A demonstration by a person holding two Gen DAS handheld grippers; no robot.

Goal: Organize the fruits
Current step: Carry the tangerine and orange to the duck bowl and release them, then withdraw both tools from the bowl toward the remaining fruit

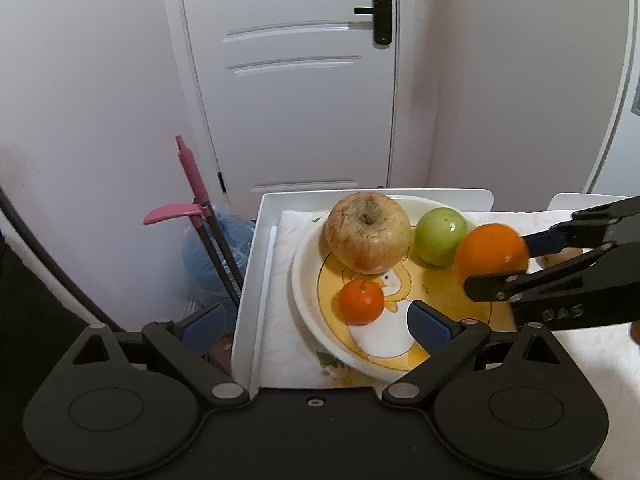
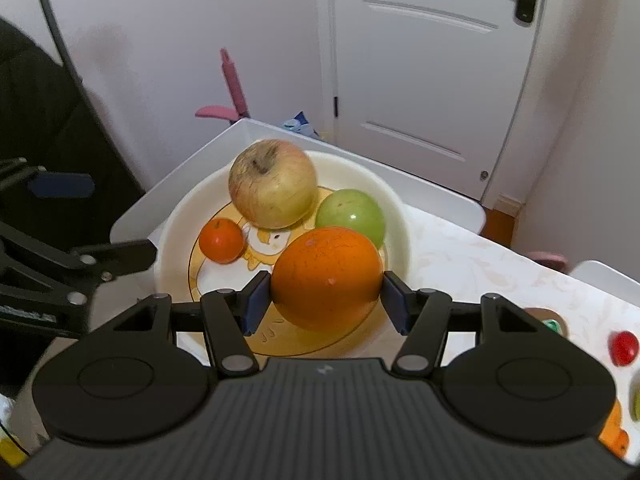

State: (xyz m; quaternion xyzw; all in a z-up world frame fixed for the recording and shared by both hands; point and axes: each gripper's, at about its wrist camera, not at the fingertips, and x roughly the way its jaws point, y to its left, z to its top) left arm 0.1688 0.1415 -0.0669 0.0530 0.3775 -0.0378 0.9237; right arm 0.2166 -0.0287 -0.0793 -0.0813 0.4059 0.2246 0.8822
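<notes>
A white plate point(image 1: 304, 280) with a yellow cartoon print sits on the table. On it lie a large yellowish-red apple point(image 1: 368, 232), a green apple point(image 1: 440, 236) and a small mandarin point(image 1: 360, 296). My right gripper point(image 2: 326, 300) is shut on a large orange point(image 2: 326, 276) and holds it over the plate's near right part; it also shows in the left wrist view point(image 1: 490, 254). My left gripper point(image 1: 316, 326) is open and empty at the plate's near left rim, with one blue pad point(image 1: 430, 326) over the plate. The plate point(image 2: 172, 232) also shows in the right wrist view.
The table has a white raised rim point(image 1: 256, 256) and a floral cloth. A pink-handled broom and dustpan point(image 1: 192, 200) and a blue water bottle point(image 1: 224, 240) stand on the floor by the white door. Small red and green items point(image 2: 622, 346) lie at the table's right.
</notes>
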